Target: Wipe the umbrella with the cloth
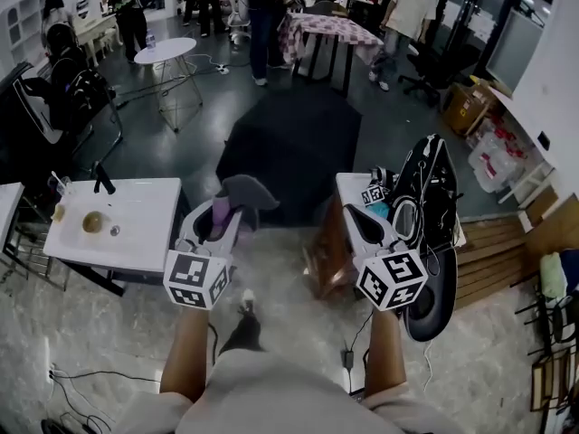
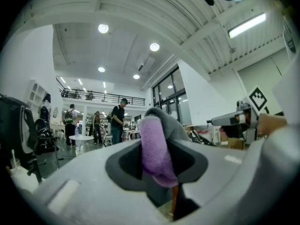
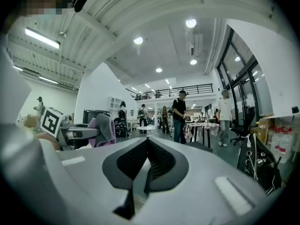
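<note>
A black umbrella (image 1: 288, 147) lies open on the dark floor ahead of me. My left gripper (image 1: 223, 213) is shut on a grey and purple cloth (image 1: 242, 193), held up in the air short of the umbrella's near edge. In the left gripper view the cloth (image 2: 153, 144) sticks up from between the jaws of the left gripper (image 2: 160, 172). My right gripper (image 1: 355, 217) is held beside it at the same height, shut, with nothing in it. The right gripper view shows the right gripper (image 3: 146, 146) with its jaws pressed together, and the cloth (image 3: 102, 129) off to the left.
A white table (image 1: 145, 233) with small items stands at my left. At my right a black bag (image 1: 427, 202) rests on another white table, and a brown box (image 1: 327, 253) sits on the floor. Farther back are a round white table (image 1: 167, 52), a cloth-covered table (image 1: 330, 27) and several people.
</note>
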Motion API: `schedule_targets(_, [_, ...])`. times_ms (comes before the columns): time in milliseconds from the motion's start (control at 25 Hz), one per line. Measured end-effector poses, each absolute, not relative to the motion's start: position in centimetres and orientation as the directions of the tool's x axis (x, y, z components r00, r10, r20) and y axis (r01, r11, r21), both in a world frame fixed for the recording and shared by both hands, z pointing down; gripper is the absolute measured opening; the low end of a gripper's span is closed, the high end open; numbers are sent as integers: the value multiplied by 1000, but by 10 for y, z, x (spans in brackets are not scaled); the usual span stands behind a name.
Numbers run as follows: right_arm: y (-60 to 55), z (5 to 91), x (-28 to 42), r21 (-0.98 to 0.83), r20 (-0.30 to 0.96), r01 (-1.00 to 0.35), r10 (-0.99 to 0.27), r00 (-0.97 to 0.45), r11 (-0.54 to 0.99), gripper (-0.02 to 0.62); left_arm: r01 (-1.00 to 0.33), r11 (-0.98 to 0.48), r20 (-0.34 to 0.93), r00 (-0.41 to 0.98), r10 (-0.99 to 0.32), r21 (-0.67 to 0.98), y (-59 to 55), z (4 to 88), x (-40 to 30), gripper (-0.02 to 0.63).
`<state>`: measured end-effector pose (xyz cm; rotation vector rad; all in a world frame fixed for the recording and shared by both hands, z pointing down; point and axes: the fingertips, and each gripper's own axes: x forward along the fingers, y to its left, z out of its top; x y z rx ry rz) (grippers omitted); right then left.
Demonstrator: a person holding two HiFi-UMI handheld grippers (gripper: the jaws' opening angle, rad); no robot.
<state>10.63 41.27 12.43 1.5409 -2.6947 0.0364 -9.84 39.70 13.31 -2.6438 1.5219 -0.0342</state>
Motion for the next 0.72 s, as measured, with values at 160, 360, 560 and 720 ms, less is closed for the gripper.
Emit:
schedule_targets(160, [357, 132, 111, 12, 58, -874, -873, -484, 485, 5, -853, -516, -29, 519, -854, -79, 334, 141, -93, 124])
schedule_targets(360, [272, 129, 109, 10, 63, -887, -886, -460, 461, 5, -836, -542, -14, 545, -839, -86, 247, 141, -91, 124])
schedule_targets(560, [193, 128, 96, 0, 74, -889, -886, -457, 458, 5, -823, -561, 3, 563, -827, -86, 165, 139, -96, 124])
schedule_targets(720, [139, 130, 92, -9, 87, -891, -887, -453, 454, 5, -818, -569, 18, 569, -822, -84, 109, 139, -98, 124])
